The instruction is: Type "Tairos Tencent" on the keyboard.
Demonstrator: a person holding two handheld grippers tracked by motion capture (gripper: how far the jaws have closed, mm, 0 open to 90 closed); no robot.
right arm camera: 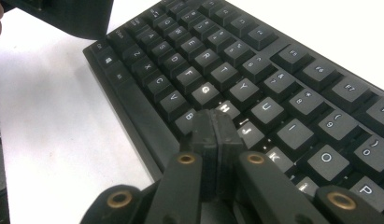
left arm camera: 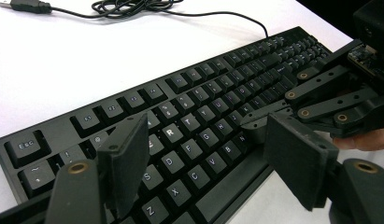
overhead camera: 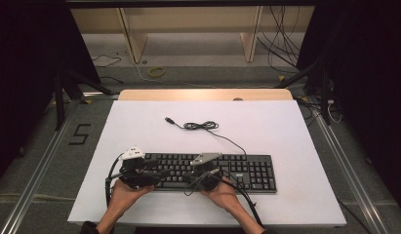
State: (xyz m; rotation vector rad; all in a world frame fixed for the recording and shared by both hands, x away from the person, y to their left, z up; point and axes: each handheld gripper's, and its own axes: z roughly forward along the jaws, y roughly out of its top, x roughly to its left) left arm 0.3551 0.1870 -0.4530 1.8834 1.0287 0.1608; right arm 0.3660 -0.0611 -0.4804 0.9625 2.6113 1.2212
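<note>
The right hand-held gripper (right arm camera: pixel 213 122), jaws pressed together, hovers at the keyboard (overhead camera: pixel 247 170) near H — apparently mid-typing; the left hand-held gripper (left arm camera: pixel 206 163) stands open above the left-side keys. Whether any key is pressed — I cannot tell.

The black full-size keyboard (overhead camera: pixel 208 170) fills the lower middle of the high view, with both grippers over its left half. In the left gripper view the closed right gripper (left arm camera: pixel 255 123) blocks the right side. The thin black cable with its coiled loop and USB plug (overhead camera: pixel 200 126) lies across the upper middle. The white table top (overhead camera: pixel 286 126) is open at upper right, upper left and lower right.
</note>
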